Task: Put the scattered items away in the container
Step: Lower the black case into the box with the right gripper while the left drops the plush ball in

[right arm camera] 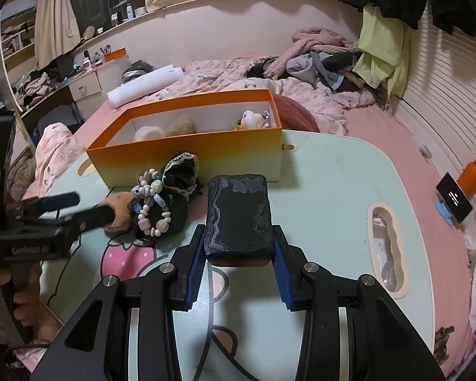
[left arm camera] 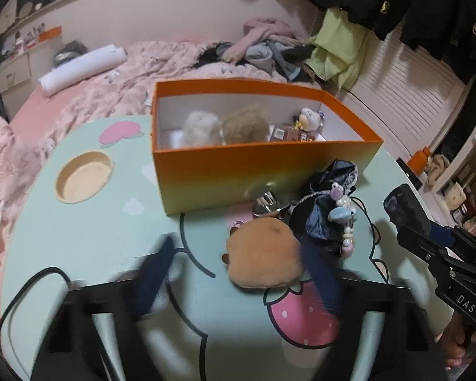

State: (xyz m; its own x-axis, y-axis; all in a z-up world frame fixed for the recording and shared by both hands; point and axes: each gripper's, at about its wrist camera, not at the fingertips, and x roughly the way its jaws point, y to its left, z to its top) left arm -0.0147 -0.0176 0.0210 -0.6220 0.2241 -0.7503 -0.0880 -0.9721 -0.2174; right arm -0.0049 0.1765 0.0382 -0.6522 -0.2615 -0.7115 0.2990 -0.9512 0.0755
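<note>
An orange box point(left arm camera: 263, 171) stands open on the mint lap table point(left arm camera: 89, 238), with fluffy toys point(left arm camera: 244, 123) and a small figure point(left arm camera: 307, 116) inside. In front of it lie a brown plush point(left arm camera: 263, 254), a black lace pouch point(left arm camera: 327, 209) with a bead bracelet point(right arm camera: 152, 203), and a silver cap point(left arm camera: 266, 203). My left gripper point(left arm camera: 236, 243) is blurred and open. The plush lies between its fingers, the right one at the plush's edge and the left one apart from it. My right gripper point(right arm camera: 239, 254) is shut on a dark textured case point(right arm camera: 238, 216), blue pads pressing both of its sides.
The table sits on a pink bed with rumpled bedding and clothes point(right arm camera: 320, 60). A round cup recess point(left arm camera: 84, 176) is at the table's left and a long slot point(right arm camera: 385, 247) at its right. A phone on a stand point(right arm camera: 453, 201) and an orange bottle point(right arm camera: 471, 174) are off to the right.
</note>
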